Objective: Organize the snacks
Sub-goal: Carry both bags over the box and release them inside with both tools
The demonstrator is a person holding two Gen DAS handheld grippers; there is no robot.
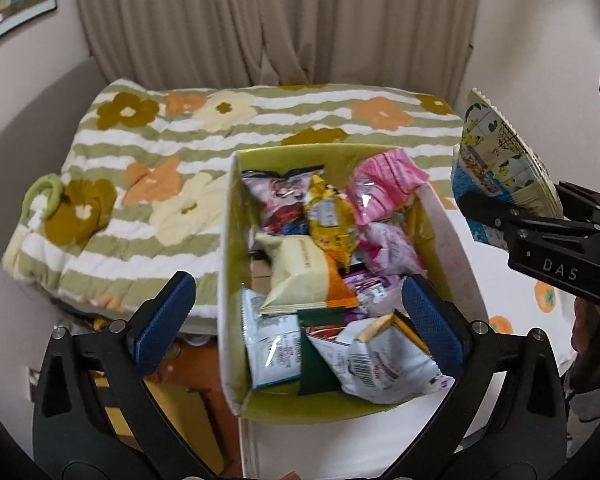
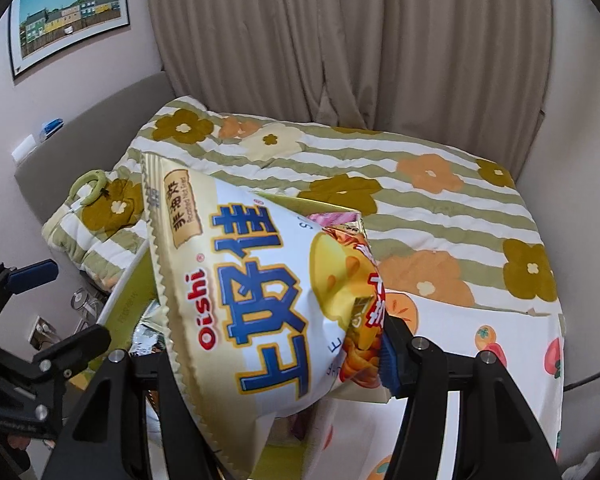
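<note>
A green box (image 1: 230,240) full of snack packs stands on the bed: a pink pack (image 1: 384,188), a yellow one (image 1: 332,220), a cream one (image 1: 300,276) and a white one with a barcode (image 1: 380,364). My left gripper (image 1: 298,320) hangs just above the box's near end, jaws wide open, nothing between its blue pads (image 1: 164,320). To the right of the box, my right gripper (image 1: 512,212) is shut on a large white and gold Oishi chip bag (image 2: 260,280). That bag fills the right wrist view and hides most of the box (image 2: 120,300). The left gripper (image 2: 56,306) shows at the left there.
A folded green-striped floral quilt (image 1: 160,168) lies behind and left of the box, with a green ring (image 1: 44,196) on it. The box rests on a white sheet with orange fruit prints (image 2: 480,320). Beige curtains (image 1: 280,20) close the back. A gap to the floor opens at lower left.
</note>
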